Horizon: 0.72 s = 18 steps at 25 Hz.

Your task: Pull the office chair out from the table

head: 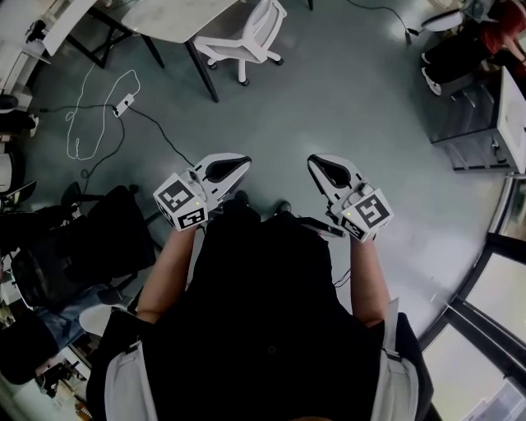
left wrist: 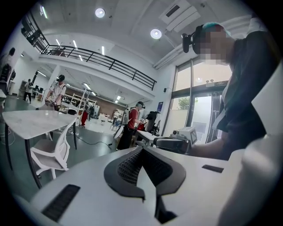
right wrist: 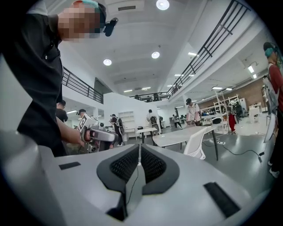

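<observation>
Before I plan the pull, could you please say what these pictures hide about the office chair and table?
Head view: table cut by top edge.
Left gripper view: base of office chair behind left hand-held gripper.
Right gripper view: its lower part behind right hand-held gripper.

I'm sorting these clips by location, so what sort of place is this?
Probably a large open-plan office or lab hall: a white table with a white office chair at it, a railed mezzanine overhead, and other people standing about in the background.
</observation>
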### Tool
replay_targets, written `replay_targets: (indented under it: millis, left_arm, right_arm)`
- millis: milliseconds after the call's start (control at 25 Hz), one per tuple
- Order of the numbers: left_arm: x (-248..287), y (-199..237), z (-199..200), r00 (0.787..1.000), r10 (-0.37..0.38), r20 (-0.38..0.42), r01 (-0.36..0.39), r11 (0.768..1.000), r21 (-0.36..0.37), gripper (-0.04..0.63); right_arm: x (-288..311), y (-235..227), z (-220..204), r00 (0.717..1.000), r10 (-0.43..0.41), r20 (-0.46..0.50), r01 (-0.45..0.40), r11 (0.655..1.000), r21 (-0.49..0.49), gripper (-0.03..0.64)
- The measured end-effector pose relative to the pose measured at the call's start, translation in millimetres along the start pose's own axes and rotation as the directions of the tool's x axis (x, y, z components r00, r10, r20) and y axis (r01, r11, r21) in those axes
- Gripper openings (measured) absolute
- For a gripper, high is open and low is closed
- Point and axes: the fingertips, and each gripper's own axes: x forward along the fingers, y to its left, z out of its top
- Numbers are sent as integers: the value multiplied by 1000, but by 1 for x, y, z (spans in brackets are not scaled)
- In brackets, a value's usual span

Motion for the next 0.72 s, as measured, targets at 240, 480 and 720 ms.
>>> replay_targets:
  millis: [240,480,720]
  left_arm:
    - [0,-4,-16,999,15,-28,-16,1000,-17,12]
    - [5,13,-12,1000,26,-11,-26,999,-22,12]
    - [14,47,3,1000,19,12,-18,1000,-24,12]
  right_arm:
    - [2,-3,-10,1000,20,5,-20,1000,17,26]
    - [14,-11,-14,999,32,-14,-32,999,20,26]
    - [37,-34,-6,999,33,-34,-32,999,7,26]
